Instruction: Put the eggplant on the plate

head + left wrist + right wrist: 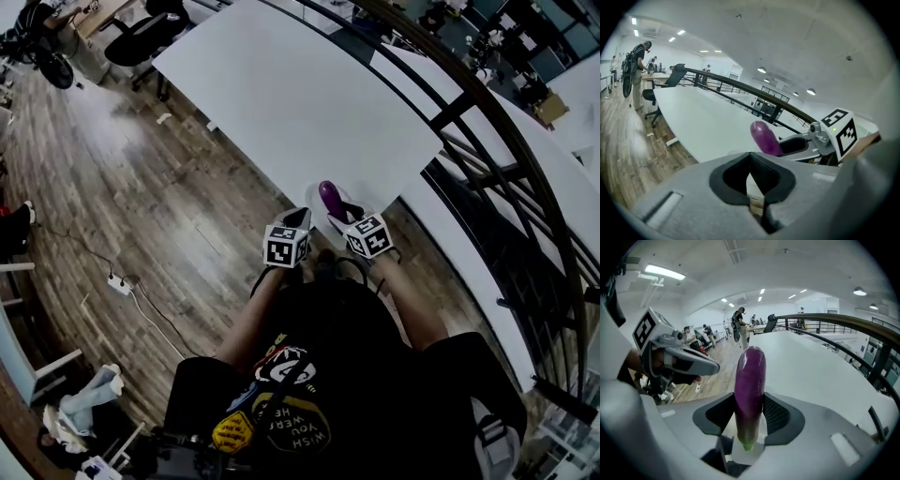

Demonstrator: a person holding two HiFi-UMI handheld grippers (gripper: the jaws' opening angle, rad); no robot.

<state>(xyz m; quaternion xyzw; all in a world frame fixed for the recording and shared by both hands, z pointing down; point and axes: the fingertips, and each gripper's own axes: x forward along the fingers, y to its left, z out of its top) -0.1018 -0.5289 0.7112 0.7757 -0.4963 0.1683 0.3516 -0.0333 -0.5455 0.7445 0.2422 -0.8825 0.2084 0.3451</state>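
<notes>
Gripping eggplant (750, 385) in right claw (749, 417) | left claw (751, 183) closed, holding nothing

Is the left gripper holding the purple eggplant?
No, it is the right gripper that holds the purple eggplant. The right gripper view shows the eggplant clamped between its jaws, pointing up. The left gripper is shut with nothing in it.

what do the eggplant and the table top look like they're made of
The eggplant: glossy, evenly smooth purple skin with a green stem end; may be plastic, though a real one cannot be ruled out. The table top: matte, flat white with no grain, probably laminate or painted board.
</notes>
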